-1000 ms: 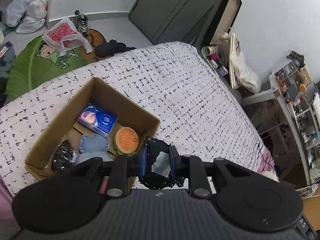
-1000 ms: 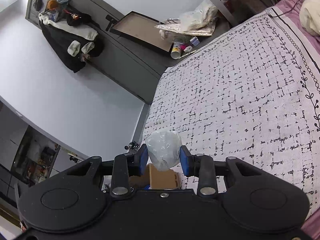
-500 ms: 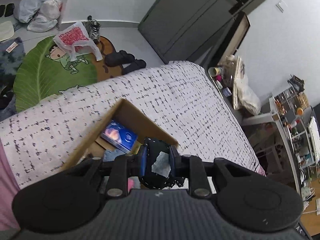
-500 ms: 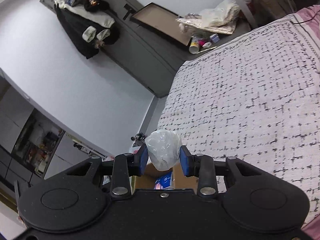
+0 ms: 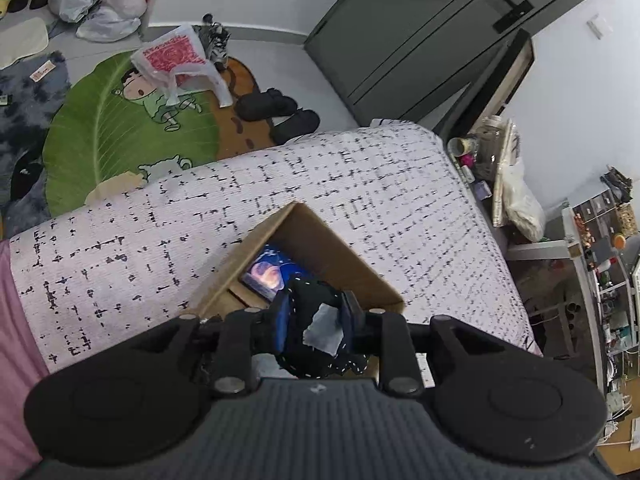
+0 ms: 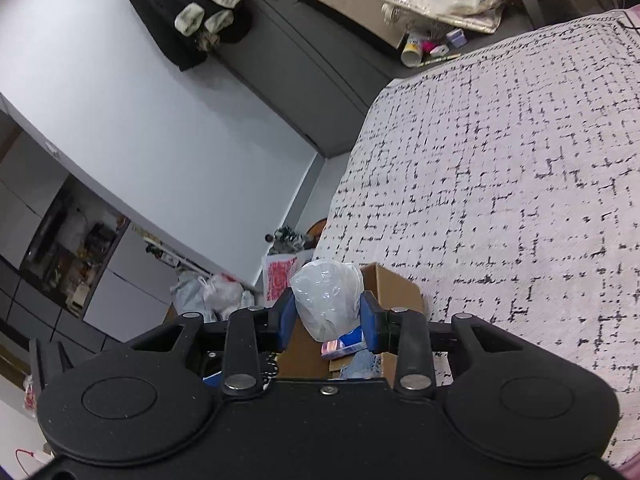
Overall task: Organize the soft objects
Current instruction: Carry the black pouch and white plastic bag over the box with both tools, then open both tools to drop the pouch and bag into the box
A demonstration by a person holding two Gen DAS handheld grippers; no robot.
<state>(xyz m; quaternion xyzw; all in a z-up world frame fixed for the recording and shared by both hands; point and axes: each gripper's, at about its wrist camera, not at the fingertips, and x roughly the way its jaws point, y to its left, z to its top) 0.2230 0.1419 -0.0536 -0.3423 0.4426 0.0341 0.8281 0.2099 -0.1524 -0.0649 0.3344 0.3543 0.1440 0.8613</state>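
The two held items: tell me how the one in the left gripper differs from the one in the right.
The left gripper holds a black fabric bundle that is dark, opaque, edged in pale stitching and carries a grey tag; the right gripper holds a clear plastic bag that is pale, translucent and crinkled. The bundle spills below its pads; the bag bulges above its own. Both are soft, clamped between blue pads, and poised over the cardboard box.

Place: we are looking into a lived-in home bedroom.
Bed: a white, black-flecked bedspread (image 5: 328, 184) fills the middle of both views.
Floor: a green leaf-shaped cartoon rug (image 5: 120, 128), black slippers (image 5: 276, 108) and tied plastic bags (image 5: 108, 4) lie past the bed's edge.
Storage: we see a dark grey wardrobe (image 5: 420, 28) and clothes hanging (image 6: 188, 12) against it.
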